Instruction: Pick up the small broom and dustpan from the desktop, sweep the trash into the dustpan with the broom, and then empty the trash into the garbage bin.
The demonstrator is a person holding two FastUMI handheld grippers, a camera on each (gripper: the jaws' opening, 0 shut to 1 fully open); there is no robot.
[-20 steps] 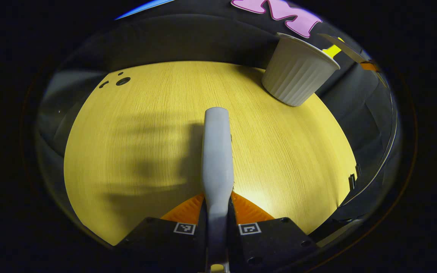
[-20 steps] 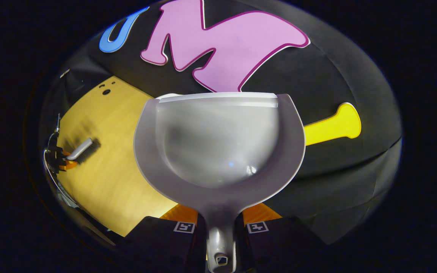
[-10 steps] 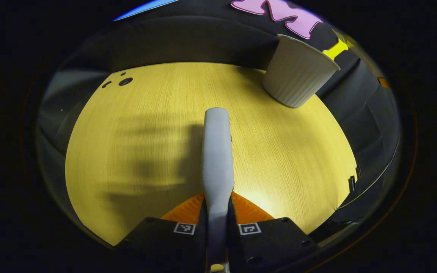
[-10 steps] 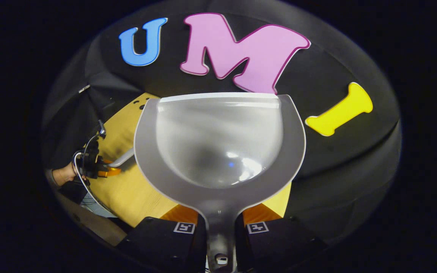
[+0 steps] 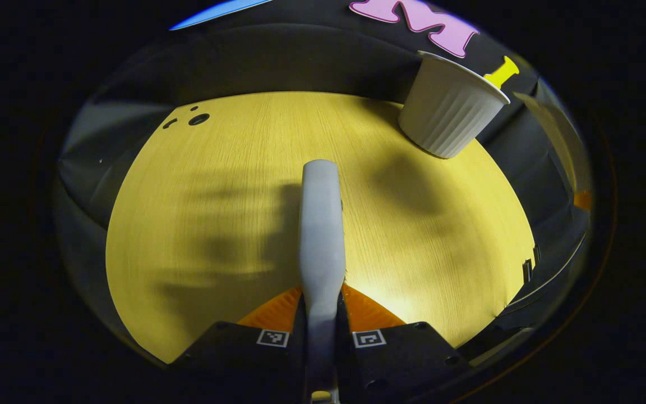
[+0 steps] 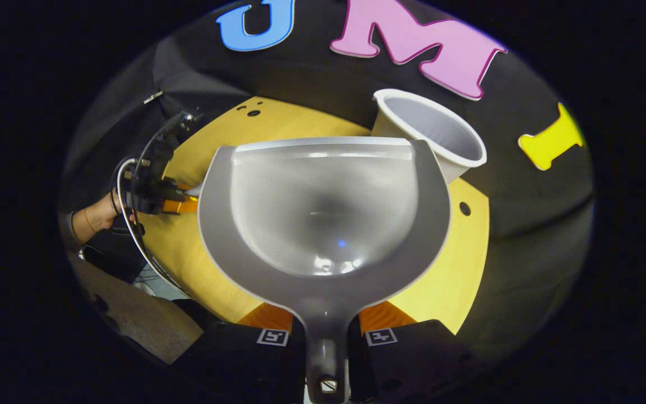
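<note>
- Left gripper view: the left gripper (image 5: 321,335) had its fingers clamped on the handle of the small broom (image 5: 319,224), which ran from 6 o'clock up to the centre, over the desk (image 5: 216,168). The bristles were hidden under the grey back of the broom, so I could not tell whether they touched the wood.
- The ribbed garbage bin (image 5: 451,106) stood on the desk at 1 o'clock, well apart from the broom. Its inside was out of sight from here. No trash showed on the bare wood.
- Right gripper view: the right gripper (image 6: 326,336) had its fingers closed on the stem of the dustpan (image 6: 323,207), which was held up across the centre. The pan looked empty, with glints but no scraps.
- The garbage bin sat at 1 o'clock, just behind the pan's far corner. Only part of its inside showed, and no trash could be made out there.
- At 9 o'clock a hand (image 6: 96,216) held the left gripper; the pan's rim cut off the broom beyond it.
- Judgement: sweeping and emptying seemed done, though the tipped trash could not be confirmed.
</note>
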